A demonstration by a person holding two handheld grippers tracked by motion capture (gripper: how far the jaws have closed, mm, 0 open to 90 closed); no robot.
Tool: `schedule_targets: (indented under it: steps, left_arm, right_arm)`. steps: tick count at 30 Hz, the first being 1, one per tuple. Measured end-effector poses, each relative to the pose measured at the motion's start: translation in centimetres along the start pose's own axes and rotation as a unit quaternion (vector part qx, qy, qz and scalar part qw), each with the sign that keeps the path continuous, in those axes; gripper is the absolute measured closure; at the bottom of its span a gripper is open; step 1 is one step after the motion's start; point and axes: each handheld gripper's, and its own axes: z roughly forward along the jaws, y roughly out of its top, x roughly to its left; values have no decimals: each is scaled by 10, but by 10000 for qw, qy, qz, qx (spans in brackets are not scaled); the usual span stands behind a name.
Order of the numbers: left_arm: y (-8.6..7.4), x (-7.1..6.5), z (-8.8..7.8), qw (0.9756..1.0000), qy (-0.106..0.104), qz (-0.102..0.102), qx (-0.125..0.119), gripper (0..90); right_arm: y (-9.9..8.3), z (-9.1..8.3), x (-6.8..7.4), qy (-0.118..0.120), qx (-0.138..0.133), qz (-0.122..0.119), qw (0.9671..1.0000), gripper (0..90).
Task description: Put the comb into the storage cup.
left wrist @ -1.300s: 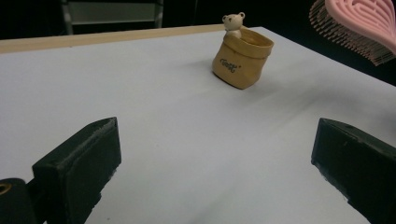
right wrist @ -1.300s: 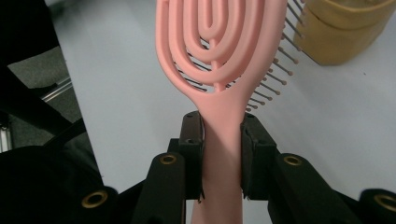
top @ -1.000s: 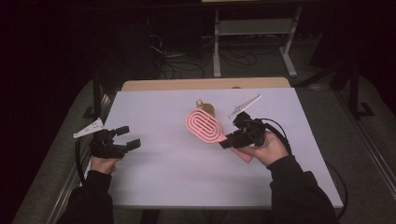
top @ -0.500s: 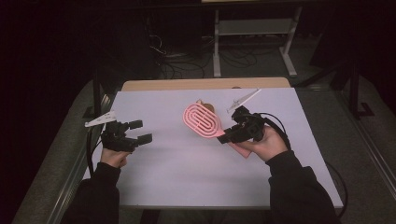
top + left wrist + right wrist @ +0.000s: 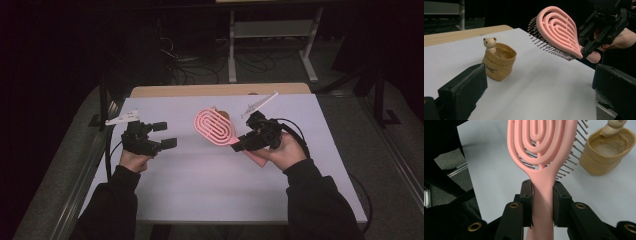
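Two grippers: right gripper [image 5: 239,146] clamped on pink vented plastic hairbrush [image 5: 215,127] at handle, held above white table [image 5: 210,185]. Left gripper [image 5: 165,135] jaws apart, empty. Brush prob. light, stiff; handle = best hold.

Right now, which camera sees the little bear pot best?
The left gripper view: the bear pot stands whole and unblocked on the table, bear figure and open top clear. The right gripper view catches it at the frame's corner, cut off, behind the pink hairbrush. From the high view the brush hides most of it.
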Motion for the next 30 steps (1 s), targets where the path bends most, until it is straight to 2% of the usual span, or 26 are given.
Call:
schedule_targets:
  steps: [7,13,18,30]
  left_arm:
    - [3,-2,13,9998,-155,-74,-77,0]
    - [7,-7,24,9996,-281,-42,38,0]
    - [10,-8,33,9992,-376,-132,61,0]
    - [21,-14,52,9979,-560,-172,287,0]
  right_arm:
    - [5,1,0,16,-17,-25,10000,722]
    - [10,3,2,29,-35,-102,9999,722]
    - [13,4,4,59,-51,-151,9999,722]
    - [17,7,8,97,-71,-266,9996,722]
